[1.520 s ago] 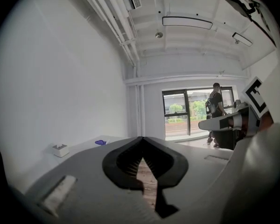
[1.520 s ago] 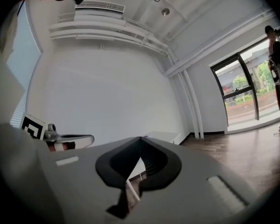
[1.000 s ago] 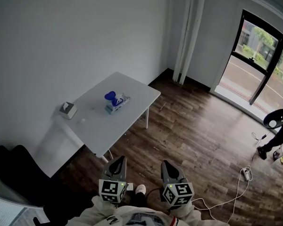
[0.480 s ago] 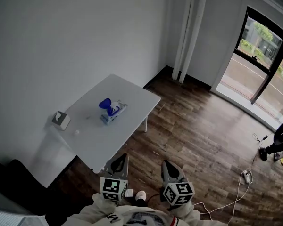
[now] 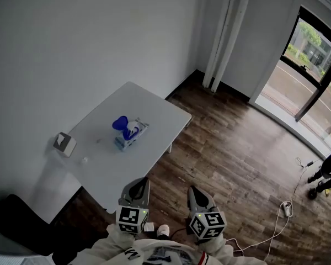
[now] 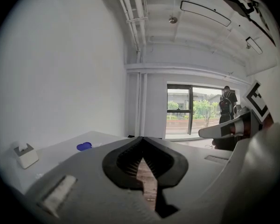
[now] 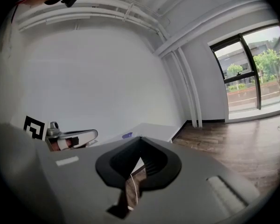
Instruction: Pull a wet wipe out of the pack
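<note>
Approach step: left gripper (image 5: 138,184) and right gripper (image 5: 195,192), jaws closed and empty, hang well short of the blue-lidded wet-wipe pack (image 5: 130,133) on the white tabletop (image 5: 157,110); the next move probably calls for reaching it.

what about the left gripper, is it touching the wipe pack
Apart. The head view shows the left gripper by the table's near edge, with a stretch of bare tabletop between it and the wipe pack.

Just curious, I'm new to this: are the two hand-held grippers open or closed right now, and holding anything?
Left hand-held gripper: closed, holding nothing.
Right hand-held gripper: closed, holding nothing.
</note>
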### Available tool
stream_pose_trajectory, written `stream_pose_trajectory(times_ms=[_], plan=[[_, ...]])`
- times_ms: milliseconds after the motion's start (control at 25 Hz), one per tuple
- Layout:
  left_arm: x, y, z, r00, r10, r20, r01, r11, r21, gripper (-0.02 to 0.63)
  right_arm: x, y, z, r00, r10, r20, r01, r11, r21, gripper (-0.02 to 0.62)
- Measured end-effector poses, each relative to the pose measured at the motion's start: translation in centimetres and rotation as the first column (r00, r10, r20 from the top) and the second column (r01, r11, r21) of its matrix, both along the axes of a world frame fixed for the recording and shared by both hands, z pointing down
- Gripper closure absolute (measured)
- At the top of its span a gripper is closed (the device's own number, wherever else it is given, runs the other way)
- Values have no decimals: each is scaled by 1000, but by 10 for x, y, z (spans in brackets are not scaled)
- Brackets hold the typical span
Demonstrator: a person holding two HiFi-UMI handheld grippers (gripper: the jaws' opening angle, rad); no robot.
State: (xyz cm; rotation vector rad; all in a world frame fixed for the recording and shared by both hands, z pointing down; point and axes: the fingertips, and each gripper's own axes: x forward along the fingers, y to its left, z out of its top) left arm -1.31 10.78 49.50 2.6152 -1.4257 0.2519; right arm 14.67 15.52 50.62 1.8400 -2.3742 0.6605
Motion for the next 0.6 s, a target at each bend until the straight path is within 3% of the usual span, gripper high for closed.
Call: stream_pose_trajectory(times_ms=[600], plan=[[3, -52, 0, 999, -14, -29, 14, 1000, -3, 601, 15, -49, -4, 1000, 13, -21, -13, 1000, -4, 589]])
